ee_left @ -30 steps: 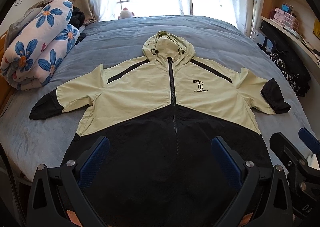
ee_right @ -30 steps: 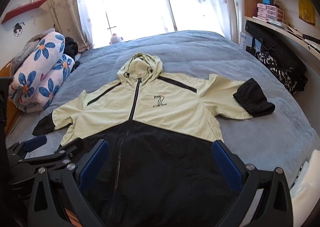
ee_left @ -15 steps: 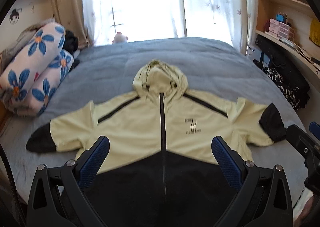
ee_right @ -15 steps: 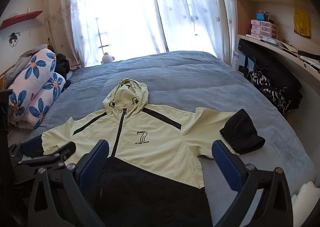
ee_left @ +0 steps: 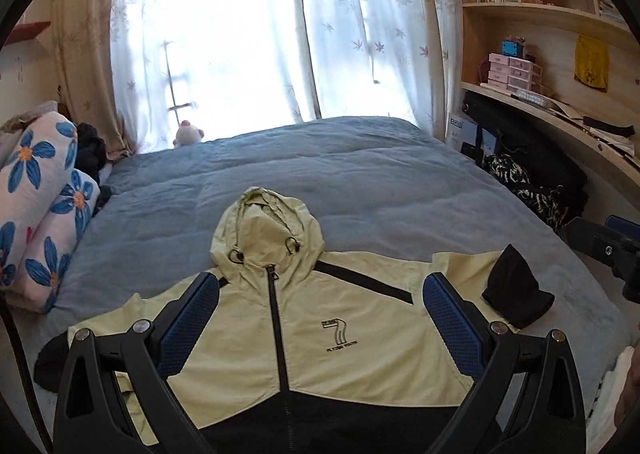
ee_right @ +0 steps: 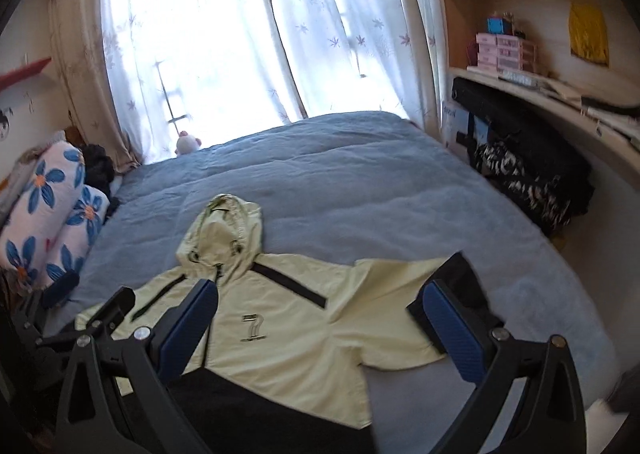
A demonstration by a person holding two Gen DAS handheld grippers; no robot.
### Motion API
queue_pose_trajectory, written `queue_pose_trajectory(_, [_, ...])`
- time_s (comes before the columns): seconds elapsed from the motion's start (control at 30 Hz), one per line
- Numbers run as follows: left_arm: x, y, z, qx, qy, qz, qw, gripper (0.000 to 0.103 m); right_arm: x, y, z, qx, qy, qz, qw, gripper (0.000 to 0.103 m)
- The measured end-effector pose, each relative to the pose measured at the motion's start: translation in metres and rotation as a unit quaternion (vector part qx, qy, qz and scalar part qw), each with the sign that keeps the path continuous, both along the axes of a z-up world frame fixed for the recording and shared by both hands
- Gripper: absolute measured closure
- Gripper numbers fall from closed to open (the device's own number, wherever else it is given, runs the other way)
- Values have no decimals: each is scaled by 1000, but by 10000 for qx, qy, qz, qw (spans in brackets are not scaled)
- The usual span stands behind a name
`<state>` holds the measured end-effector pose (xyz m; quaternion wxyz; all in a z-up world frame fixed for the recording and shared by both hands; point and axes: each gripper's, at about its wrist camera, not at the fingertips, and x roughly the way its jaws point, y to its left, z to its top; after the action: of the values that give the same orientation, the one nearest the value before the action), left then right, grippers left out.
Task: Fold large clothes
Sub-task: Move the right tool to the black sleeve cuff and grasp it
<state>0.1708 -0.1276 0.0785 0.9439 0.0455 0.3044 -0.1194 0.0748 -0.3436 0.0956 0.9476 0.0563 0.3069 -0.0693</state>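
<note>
Yellow-green jacket (ee_left: 360, 338), black "7" chest logo (ee_left: 338, 330)

i'm seeing a pale green and black jacket (ee_left: 360, 338) on a grey-blue bed (ee_left: 360, 182). i'm noticing blue flowers on the white quilt (ee_left: 36, 194).

Left gripper (ee_left: 320, 318): matte black frame, two angled arms with triangular cut-outs, a pair of round silver screws on each arm. Jaws faced with blue pads (ee_left: 188, 324) carrying a fine dimpled texture. Right gripper (ee_right: 320, 324): same build, black frame, silver screws, blue textured pads (ee_right: 454, 334). Seen side-on at the left view's right edge, it shows a black body, blue pad and small silver screws.
</note>
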Motion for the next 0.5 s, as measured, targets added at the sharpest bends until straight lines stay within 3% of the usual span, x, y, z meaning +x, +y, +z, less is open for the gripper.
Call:
queue_pose_trajectory(0.1, [22,-14,-16,-185,376,-103,9991,2,12,-22,-8,-200,45,-114,9997,0])
queue_pose_trajectory(0.23, [51,-42,-55,-22,676,-84,9977,2,28,-66,-29,-154,214,-403,9988,0])
queue_pose_trajectory(0.33, [70,-61,-84,79,793,-30,9968,2,47,-98,-52,-346,457,-510,9971,0])
queue_pose_trajectory(0.5, [103,-92,-138,237,1264,173,9916,2,77,-127,-110,-551,1076,-206,9925,3])
